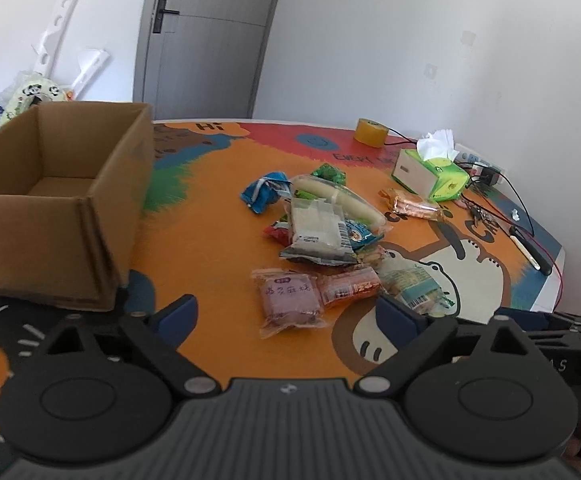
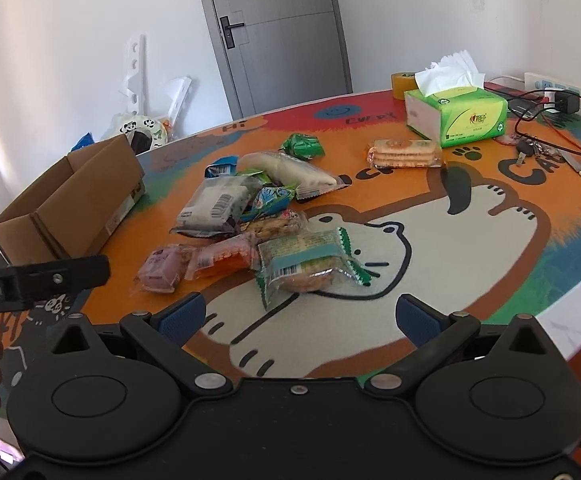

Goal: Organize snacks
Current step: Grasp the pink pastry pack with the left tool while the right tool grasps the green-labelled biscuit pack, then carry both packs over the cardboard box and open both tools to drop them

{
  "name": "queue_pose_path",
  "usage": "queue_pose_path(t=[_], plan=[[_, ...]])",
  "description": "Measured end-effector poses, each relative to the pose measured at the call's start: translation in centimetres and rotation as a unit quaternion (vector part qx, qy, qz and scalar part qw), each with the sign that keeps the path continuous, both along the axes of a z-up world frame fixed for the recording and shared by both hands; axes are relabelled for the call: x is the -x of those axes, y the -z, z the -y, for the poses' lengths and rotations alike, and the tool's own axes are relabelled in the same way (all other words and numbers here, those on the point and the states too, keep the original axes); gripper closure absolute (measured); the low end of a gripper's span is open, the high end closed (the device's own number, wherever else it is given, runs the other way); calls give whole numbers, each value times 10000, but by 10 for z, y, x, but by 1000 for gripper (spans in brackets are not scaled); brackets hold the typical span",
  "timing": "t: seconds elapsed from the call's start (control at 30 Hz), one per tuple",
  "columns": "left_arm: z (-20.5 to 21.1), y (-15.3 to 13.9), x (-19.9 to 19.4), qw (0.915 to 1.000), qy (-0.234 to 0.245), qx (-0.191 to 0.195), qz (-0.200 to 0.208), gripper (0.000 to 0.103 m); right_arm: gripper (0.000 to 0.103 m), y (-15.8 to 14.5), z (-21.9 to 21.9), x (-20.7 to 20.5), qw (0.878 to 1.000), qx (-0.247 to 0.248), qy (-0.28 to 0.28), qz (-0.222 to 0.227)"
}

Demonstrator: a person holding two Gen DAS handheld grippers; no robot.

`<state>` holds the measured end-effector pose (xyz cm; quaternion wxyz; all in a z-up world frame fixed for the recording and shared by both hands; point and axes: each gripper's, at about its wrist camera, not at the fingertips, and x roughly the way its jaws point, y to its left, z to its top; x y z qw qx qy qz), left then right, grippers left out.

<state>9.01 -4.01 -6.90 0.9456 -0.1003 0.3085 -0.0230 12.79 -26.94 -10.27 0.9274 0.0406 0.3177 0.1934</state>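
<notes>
Poised wide apart and empty above the cartoon-print table: left gripper and right gripper, snack pile at twelve o'clock, cardboard box at ten, seemingly awaiting packets.

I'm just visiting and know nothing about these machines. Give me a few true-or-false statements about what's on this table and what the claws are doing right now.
1. The cardboard box has snacks in it. False: the part of its inside that shows is bare.
2. Both claws are open and hold nothing. True: left claw, right claw.
3. The pink packet lies at the near edge of the snack pile. True.
4. The tissue box is blue. False: it is green and white.
5. The cracker packet sits buried in the pile. False: it lies apart, near the tissue box.
</notes>
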Motion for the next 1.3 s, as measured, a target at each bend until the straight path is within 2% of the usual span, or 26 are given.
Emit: queue_pose_path(t=[0.23, 0.3, 0.53, 0.6, 0.73, 0.83, 0.87, 0.93, 1.07, 1.3], plan=[[3, 15, -26, 9997, -40, 4, -242, 24, 2, 9, 0, -23, 9999, -110, -7, -92], [4, 17, -32, 9996, -9, 17, -291, 30, 4, 13, -2, -29, 9999, -75, -6, -115], [2, 30, -47, 9988, -51, 98, -474, 43, 7, 22, -8, -46, 9998, 74, -53, -167], [2, 32, -48, 9991, -70, 58, -423, 47, 7, 22, -10, -50, 9998, 77, -51, -150], [2, 32, -49, 9991, -100, 33, -410, 50, 8, 23, -13, -57, 9999, 120, -38, -102], [5, 32, -48, 9992, -96, -99, -378, 61, 10, 24, -17, -59, 9998, 181, -50, -40], [5, 33, -48, 9993, -79, -92, -366, 67, 14, 25, -18, -59, 9997, 233, -64, -4], [3, 33, -47, 9993, -76, -25, -353, 68, 22, 25, -21, -57, 9994, 327, -94, 87], [1, 32, -43, 9994, -74, 106, -320, 69, 49, 24, -20, -50, 9990, 317, -241, 190], [-1, 26, -31, 9997, -88, 145, -181, 70, 54, 20, -12, -38, 9997, 12, -187, 166]])
